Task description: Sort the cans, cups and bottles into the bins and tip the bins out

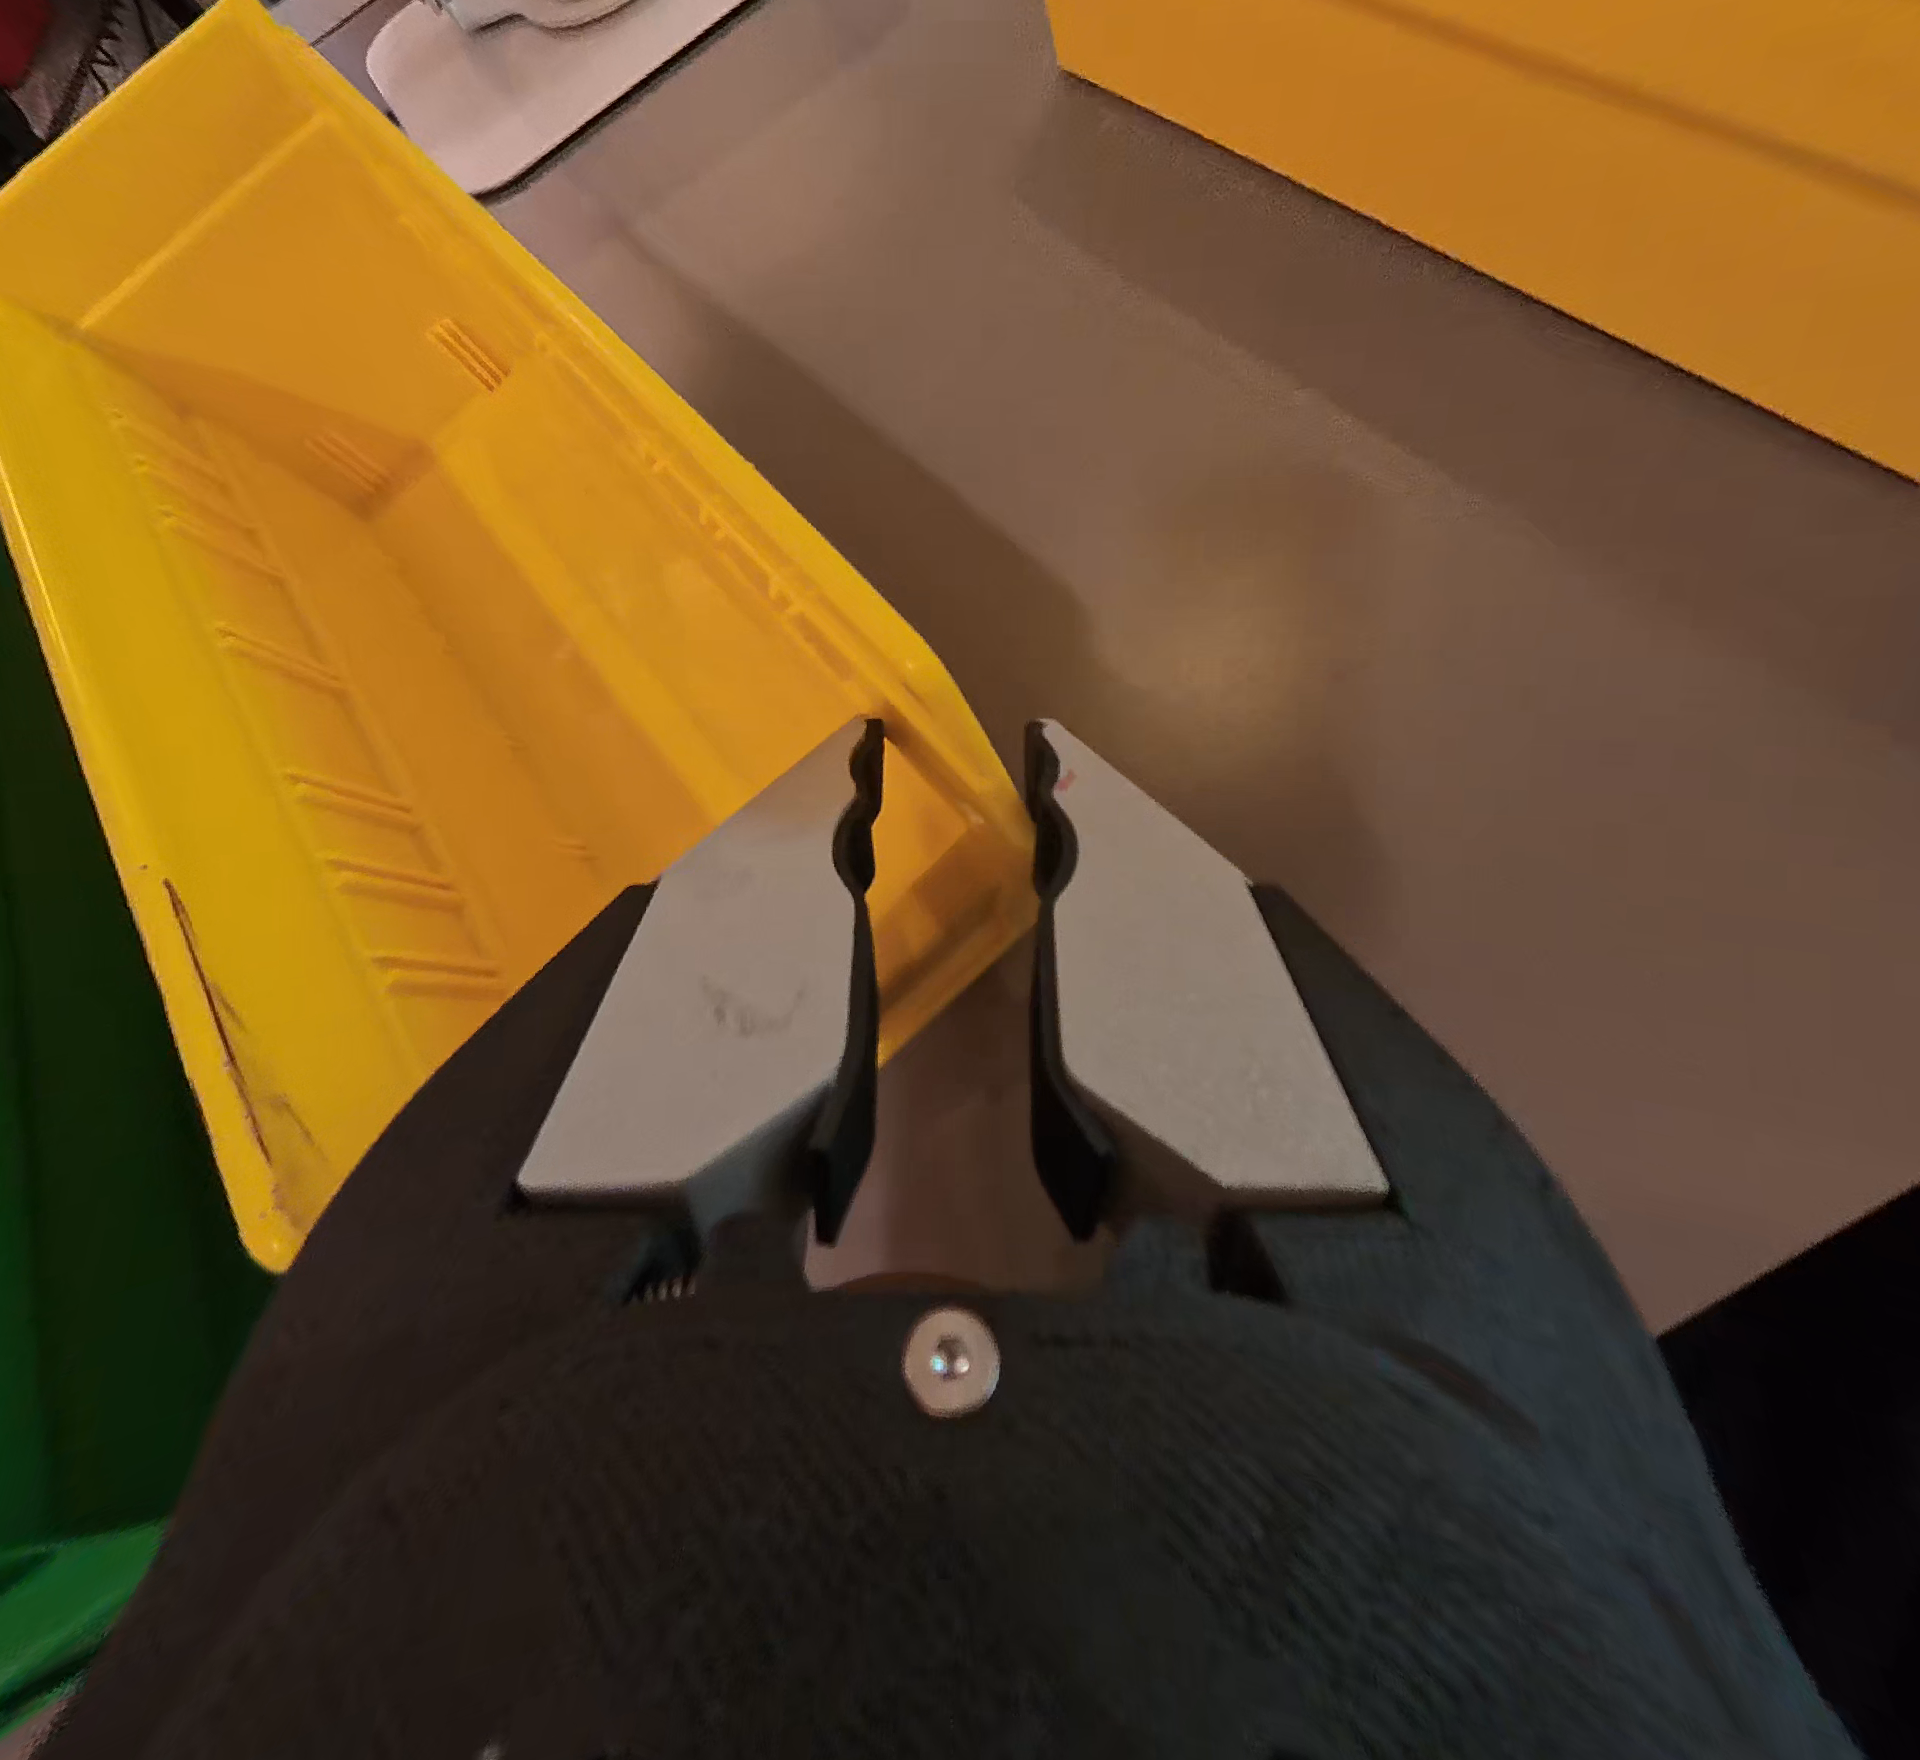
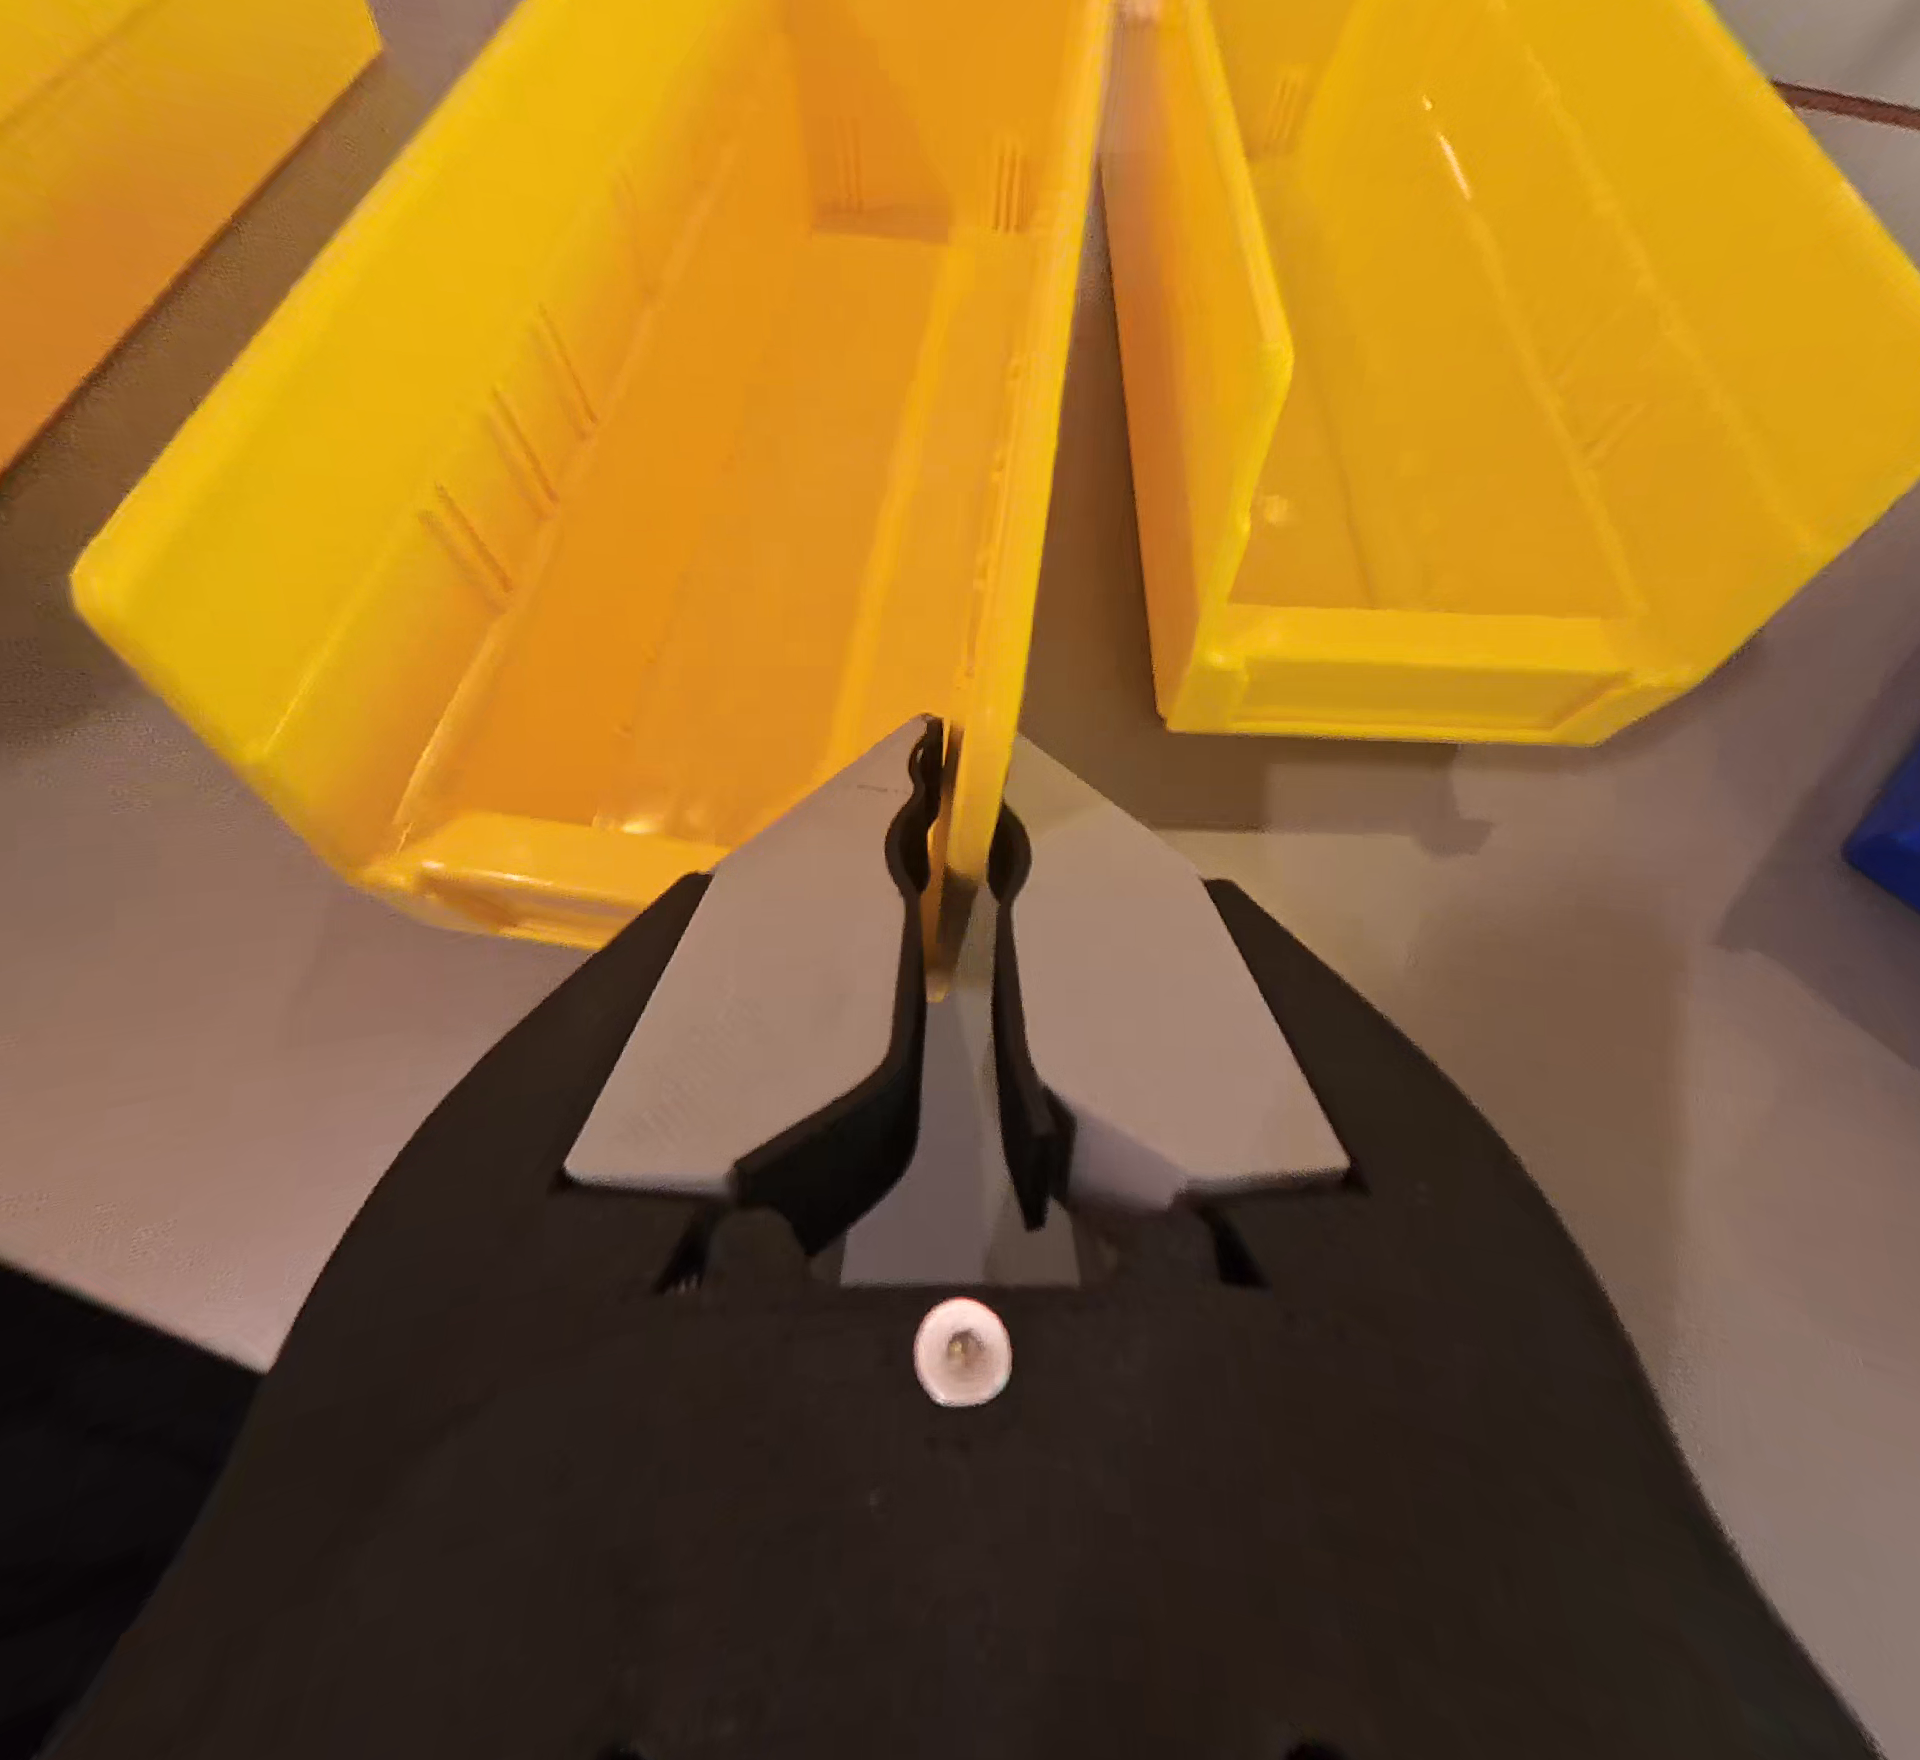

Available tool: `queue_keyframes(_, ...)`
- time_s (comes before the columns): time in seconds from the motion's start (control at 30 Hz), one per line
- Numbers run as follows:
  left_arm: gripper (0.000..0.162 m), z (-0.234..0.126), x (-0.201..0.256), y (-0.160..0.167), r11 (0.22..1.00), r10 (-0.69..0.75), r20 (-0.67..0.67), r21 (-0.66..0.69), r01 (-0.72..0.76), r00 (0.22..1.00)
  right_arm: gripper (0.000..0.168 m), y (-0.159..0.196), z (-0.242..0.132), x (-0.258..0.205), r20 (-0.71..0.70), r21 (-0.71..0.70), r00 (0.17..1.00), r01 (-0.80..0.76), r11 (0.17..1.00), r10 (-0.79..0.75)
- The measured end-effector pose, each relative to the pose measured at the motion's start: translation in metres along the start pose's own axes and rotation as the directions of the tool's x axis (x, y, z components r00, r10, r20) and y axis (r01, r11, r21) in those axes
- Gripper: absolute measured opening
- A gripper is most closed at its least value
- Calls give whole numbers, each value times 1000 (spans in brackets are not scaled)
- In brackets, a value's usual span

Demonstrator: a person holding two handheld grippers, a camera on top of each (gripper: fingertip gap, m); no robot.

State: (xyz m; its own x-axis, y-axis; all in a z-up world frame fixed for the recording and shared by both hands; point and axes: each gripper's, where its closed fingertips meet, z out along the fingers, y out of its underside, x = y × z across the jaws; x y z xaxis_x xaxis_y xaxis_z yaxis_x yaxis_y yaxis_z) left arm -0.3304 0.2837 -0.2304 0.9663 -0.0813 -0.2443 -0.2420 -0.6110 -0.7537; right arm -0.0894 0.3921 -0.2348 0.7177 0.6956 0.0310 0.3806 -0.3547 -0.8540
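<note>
In the left wrist view an empty yellow bin lies slanted at the left. My left gripper is open and straddles the bin's near right corner, with one finger inside the wall and one outside. In the right wrist view my right gripper is shut on the right side wall of a long, empty yellow bin, near its front end. A second empty yellow bin stands close on its right. No cans, cups or bottles are in view.
A green bin sits below the yellow bin at the left edge. Another yellow bin fills the top right, and a white mat with a clear dish lies behind. A third yellow bin stands at the far left and a blue object at the right edge, all on the grey table.
</note>
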Motion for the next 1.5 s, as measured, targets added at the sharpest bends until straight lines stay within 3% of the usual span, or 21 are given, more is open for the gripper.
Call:
queue_keyframes(0.23,23,1,22,-9,997,63,-75,42,-60,995,2,-22,42,2,-20,-46,1000,-25,999,24)
queue_keyframes(0.37,24,0,34,-12,997,60,-132,63,-52,989,15,-21,44,3,-12,-80,1000,-27,996,26)
queue_keyframes(0.53,25,3,39,-16,993,82,-143,91,-70,986,25,-21,-1,10,-22,72,1000,14,997,-13)
queue_keyframes(0.7,19,2,47,-19,983,163,-129,102,-150,978,30,1,-38,34,18,69,998,-60,996,59)
queue_keyframes(0.8,17,0,53,-22,990,103,-173,116,-83,980,30,14,-59,53,-4,64,998,-69,996,69)
queue_keyframes(0.93,42,-9,58,-31,989,50,-220,148,-17,974,30,32,-90,89,-60,66,993,-95,993,99)
queue_keyframes(1.1,55,-34,37,-37,988,24,-171,156,3,985,31,62,-128,157,-145,91,963,-216,972,227)
queue_keyframes(1.3,59,-78,-14,-43,954,-155,-157,233,189,975,35,96,-159,225,-220,100,906,-348,932,362)
queue_keyframes(1.5,57,-96,-35,-44,925,-213,-159,284,251,964,42,76,-175,266,-269,210,862,-383,900,429)
